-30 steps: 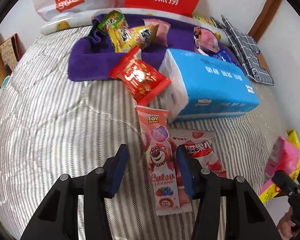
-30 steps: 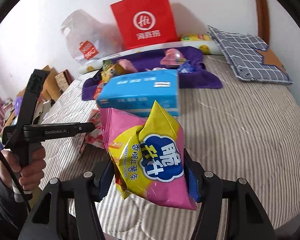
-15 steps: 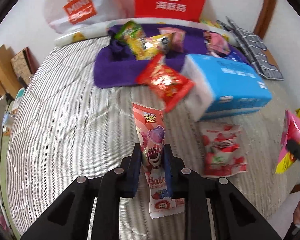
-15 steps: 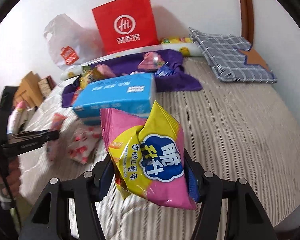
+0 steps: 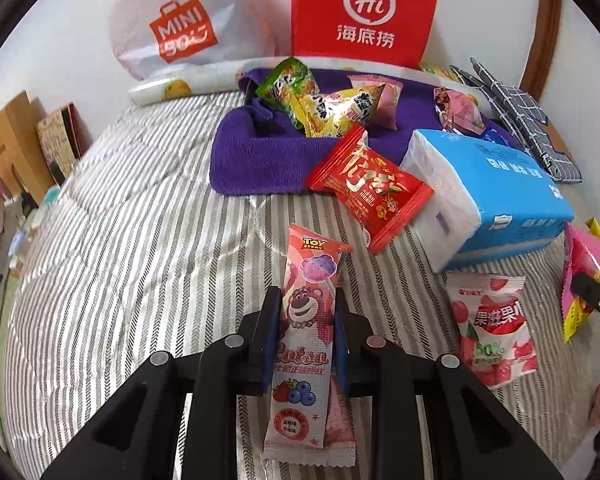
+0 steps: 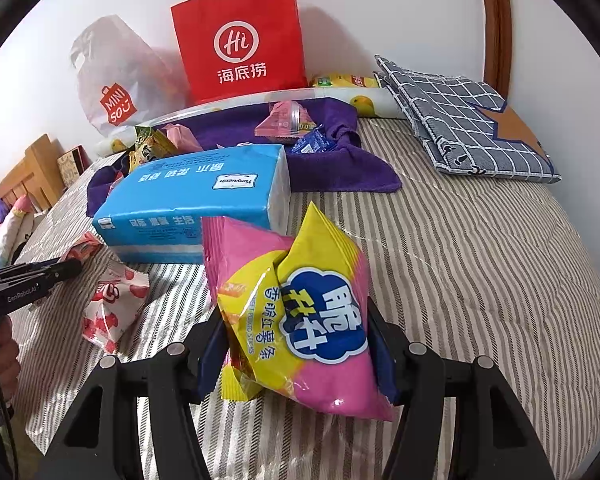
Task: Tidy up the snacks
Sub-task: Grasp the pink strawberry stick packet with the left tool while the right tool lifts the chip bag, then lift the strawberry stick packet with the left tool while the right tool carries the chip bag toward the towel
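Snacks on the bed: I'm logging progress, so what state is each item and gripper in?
Left gripper: shut on the pink lollipop packet.
Right gripper: shut on the pink-yellow chip bag.
Strawberry packet: lying flat, loose.
Red packet: leaning on the tissue pack.

Open striped bedcover (image 5: 132, 248) on the left, blue tissue pack (image 5: 496, 196) and red snack packet (image 5: 370, 190) blocking ahead

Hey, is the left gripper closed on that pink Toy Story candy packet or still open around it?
Closed on it. The left gripper has both jaws pressed against the sides of the candy packet.
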### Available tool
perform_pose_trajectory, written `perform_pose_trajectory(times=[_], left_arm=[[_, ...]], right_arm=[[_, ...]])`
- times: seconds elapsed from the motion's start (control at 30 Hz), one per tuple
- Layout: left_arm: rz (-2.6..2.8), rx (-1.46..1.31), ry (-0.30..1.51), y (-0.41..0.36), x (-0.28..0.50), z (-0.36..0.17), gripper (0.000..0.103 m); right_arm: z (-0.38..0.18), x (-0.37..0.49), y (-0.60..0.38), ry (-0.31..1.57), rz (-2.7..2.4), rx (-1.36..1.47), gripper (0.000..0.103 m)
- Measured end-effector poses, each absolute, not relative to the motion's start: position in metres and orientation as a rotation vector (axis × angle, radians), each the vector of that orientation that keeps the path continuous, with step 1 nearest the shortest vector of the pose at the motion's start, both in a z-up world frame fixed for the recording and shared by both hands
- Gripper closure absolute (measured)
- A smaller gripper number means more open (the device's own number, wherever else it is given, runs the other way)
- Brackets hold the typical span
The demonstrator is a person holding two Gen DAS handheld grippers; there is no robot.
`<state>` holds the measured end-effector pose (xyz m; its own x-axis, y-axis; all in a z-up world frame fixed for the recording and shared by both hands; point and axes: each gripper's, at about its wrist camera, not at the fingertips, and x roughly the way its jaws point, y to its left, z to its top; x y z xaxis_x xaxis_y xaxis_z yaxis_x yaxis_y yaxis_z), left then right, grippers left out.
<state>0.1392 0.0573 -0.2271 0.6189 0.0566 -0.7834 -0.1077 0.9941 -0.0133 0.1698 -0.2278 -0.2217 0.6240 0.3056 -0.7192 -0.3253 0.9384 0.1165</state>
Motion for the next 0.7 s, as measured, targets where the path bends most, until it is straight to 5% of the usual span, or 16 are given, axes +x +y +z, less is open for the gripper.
perform_pose_trajectory(times=[0.7], left_arm=[[0.05, -0.082, 0.887, 0.06, 0.14, -0.228, 0.07]], right_arm=[[-0.233, 0.181, -0.227, 0.89, 0.422, -0.006, 0.037]])
